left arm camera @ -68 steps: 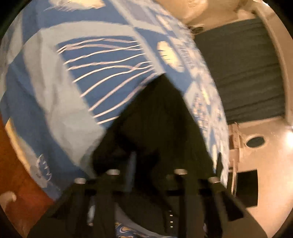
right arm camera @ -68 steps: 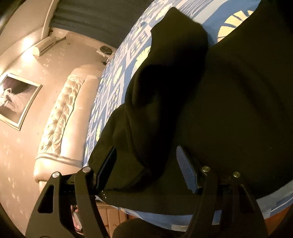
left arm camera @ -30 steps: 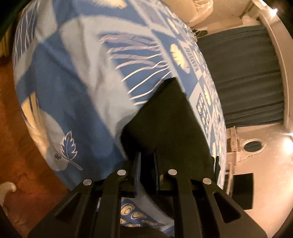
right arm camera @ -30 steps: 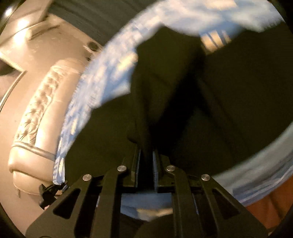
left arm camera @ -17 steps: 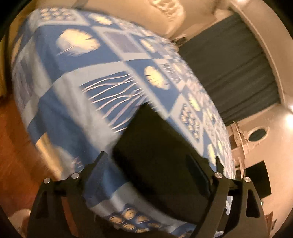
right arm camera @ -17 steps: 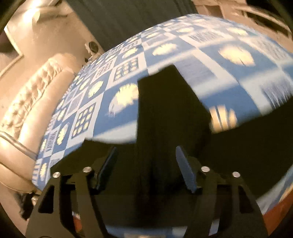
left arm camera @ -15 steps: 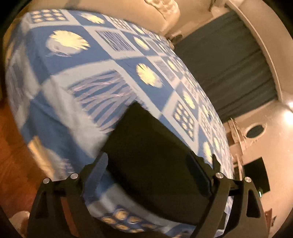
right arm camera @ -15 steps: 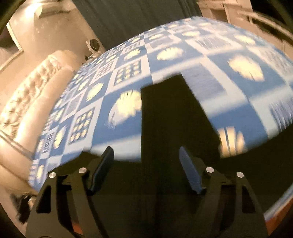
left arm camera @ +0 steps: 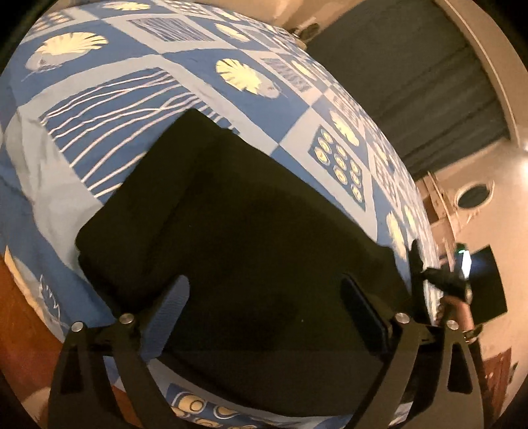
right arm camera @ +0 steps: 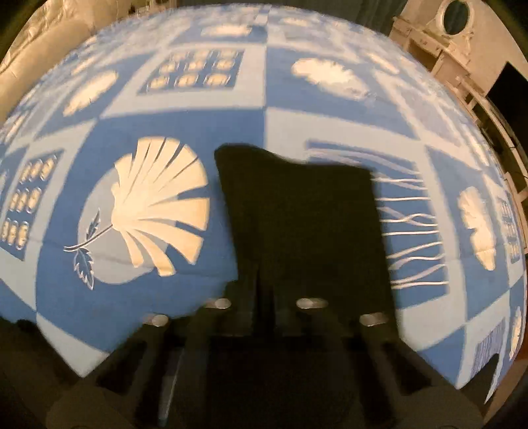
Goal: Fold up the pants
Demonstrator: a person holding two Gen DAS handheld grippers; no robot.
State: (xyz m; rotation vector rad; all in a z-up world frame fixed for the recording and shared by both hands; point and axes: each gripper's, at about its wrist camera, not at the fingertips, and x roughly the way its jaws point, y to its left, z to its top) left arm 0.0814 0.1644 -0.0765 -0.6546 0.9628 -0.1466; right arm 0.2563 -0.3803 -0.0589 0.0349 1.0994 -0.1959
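Black pants (left arm camera: 250, 231) lie folded on a blue patterned bedspread (left arm camera: 109, 109). The left gripper (left arm camera: 264, 300) hovers above them, jaws spread wide, holding nothing. The right gripper (right arm camera: 264, 297) has just closed; whether it pinches cloth is unclear.

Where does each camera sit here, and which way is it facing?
Left wrist: on the left gripper, angled down at the black pants on the blue patterned bedspread, curtain behind; open fingers show, and a hand at right.
Right wrist: on the right gripper, steeply down at the pants; blurred fingers together.
Shared: pants, bedspread, round mirror.
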